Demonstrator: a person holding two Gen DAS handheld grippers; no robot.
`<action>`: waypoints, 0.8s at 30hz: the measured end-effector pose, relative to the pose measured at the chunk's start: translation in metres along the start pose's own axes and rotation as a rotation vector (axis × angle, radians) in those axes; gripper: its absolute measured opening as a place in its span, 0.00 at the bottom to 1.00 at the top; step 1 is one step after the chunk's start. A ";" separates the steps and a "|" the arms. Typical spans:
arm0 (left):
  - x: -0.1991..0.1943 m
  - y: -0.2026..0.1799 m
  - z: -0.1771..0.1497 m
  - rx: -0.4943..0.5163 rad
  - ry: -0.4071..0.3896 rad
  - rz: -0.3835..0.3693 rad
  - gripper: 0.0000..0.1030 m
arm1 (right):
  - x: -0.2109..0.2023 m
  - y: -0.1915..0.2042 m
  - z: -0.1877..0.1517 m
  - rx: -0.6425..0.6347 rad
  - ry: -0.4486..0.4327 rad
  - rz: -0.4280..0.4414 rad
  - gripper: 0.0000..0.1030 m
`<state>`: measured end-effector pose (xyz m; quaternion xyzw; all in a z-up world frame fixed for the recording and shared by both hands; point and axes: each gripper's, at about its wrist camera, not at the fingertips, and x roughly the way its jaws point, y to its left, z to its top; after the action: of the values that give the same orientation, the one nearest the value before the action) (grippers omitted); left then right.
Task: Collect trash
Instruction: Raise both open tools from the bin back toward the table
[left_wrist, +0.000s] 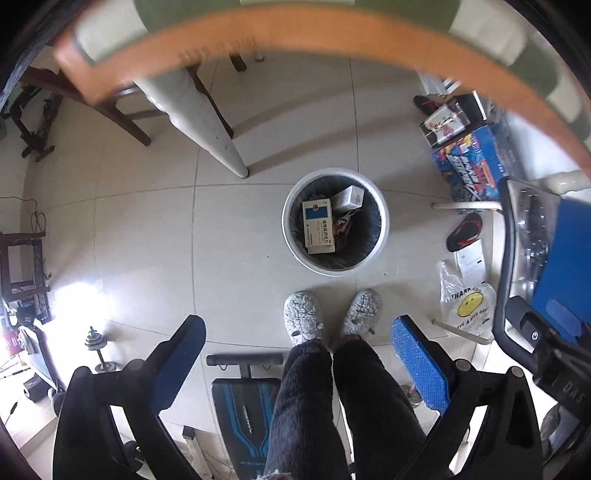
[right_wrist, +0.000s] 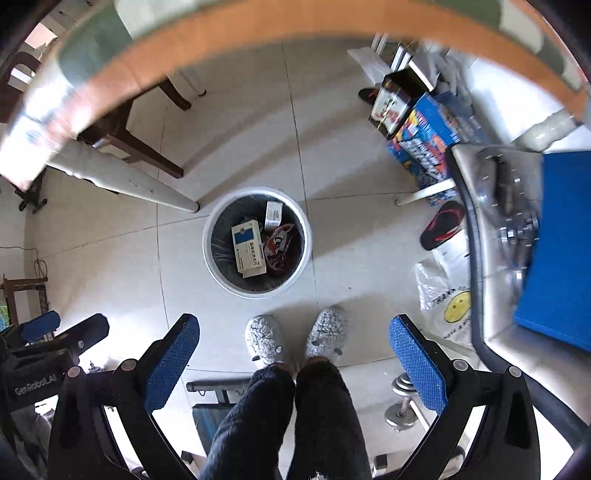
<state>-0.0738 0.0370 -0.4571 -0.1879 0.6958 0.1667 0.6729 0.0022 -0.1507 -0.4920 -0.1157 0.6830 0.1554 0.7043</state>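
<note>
Looking straight down: left gripper (left_wrist: 297, 356) and right gripper (right_wrist: 293, 350) both spread wide, pinching nothing. One white trash bin (left_wrist: 384, 236) on the tiled floor, just ahead of two grey slippers (left_wrist: 303, 317). Inside the bin: two cartons, one blue-and-white medicine box (left_wrist: 317, 225), one small white box (left_wrist: 349, 195), plus one red-and-white wrapper (right_wrist: 279, 245).

Both grippers point straight down at the floor, held side by side above the person's own legs. Left gripper (left_wrist: 299, 356): jaws spread wide, nothing between the blue pads (left_wrist: 421, 363). Right gripper (right_wrist: 293, 352): likewise spread wide and empty, blue pads (right_wrist: 415, 360) facing inward. Person stands upright, legs (left_wrist: 332, 406) together in dark fuzzy trousers, feet in grey slippers (left_wrist: 303, 317), toes forward.
</note>
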 end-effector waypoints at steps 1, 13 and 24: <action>-0.011 0.000 -0.001 0.004 -0.008 -0.004 1.00 | -0.012 0.000 0.000 0.004 -0.002 0.000 1.00; -0.162 -0.008 0.027 0.041 -0.231 -0.022 1.00 | -0.169 0.008 0.013 0.046 -0.081 0.092 1.00; -0.246 -0.051 0.189 0.045 -0.469 0.129 1.00 | -0.263 -0.023 0.152 0.147 -0.233 0.161 1.00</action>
<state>0.1222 0.0936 -0.2179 -0.0844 0.5347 0.2328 0.8080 0.1472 -0.1308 -0.2250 0.0101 0.6132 0.1734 0.7706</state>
